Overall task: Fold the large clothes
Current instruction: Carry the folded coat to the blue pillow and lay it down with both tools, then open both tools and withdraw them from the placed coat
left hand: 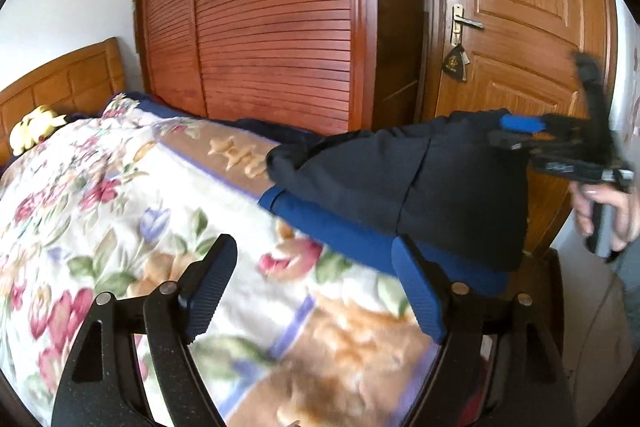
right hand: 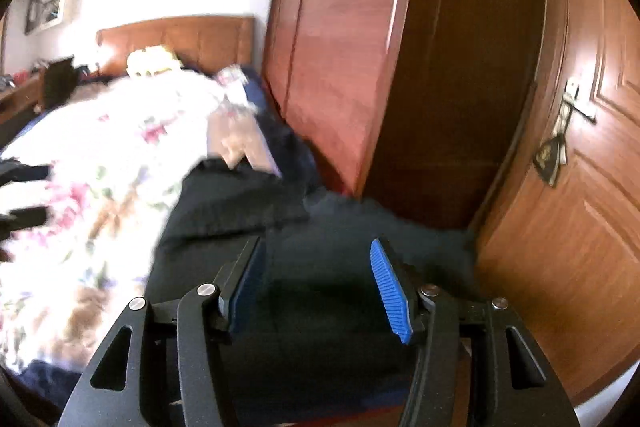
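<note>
Left gripper [left hand: 312,287] tilts down over the blanket [left hand: 120,195], jaws spread, empty; right gripper [right hand: 316,291] likewise spread above the dark garment [right hand: 320,267], a hand [left hand: 608,211] at three o'clock.

Ahead of me a floral blanket [left hand: 132,211] covers a bed with a wooden headboard [left hand: 60,79]. A yellow plush toy [left hand: 34,131] lies near the headboard. Behind stands a louvred wooden wardrobe [left hand: 256,19]; beside it, a panelled door [left hand: 520,7] with a brass handle [left hand: 464,23].
</note>
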A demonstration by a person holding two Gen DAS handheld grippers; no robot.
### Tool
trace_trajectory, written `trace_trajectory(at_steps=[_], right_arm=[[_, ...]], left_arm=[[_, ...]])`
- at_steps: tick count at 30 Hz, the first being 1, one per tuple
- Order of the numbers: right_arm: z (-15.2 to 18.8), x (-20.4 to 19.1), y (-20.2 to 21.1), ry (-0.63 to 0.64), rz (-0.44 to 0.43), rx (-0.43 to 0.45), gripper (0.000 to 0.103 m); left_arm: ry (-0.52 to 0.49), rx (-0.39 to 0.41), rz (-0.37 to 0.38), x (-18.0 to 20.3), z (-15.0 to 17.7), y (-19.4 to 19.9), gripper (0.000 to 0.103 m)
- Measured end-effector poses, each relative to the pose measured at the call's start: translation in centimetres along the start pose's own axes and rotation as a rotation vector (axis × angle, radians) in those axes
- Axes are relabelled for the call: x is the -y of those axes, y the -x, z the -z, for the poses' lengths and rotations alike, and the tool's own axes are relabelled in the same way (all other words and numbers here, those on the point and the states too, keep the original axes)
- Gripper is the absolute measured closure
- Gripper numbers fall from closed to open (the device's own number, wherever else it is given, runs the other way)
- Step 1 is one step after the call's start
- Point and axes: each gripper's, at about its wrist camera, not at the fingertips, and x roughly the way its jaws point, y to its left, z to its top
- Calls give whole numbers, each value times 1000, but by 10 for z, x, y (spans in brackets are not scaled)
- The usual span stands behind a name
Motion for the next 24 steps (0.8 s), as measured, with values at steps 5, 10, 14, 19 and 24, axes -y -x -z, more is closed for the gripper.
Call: trace_trajectory(at_steps=[5, 10, 14, 19, 24], right_arm=[[32, 15, -38, -47, 53, -132, 40], [36, 25, -27, -114, 51, -137, 36], [23, 28, -31, -108, 92, -158, 36], [3, 4, -24, -144, 93, -113, 36], [5, -31, 6, -134, 48, -52, 35]], left_arm=[[21, -9, -40, -11, 22, 25, 22], [60, -37, -76, -27, 50, 45, 22], [101, -39, -103, -42, 64, 63, 22], [120, -22, -137, -52, 75, 85, 22], [143, -9, -160, -62, 87, 106, 22]])
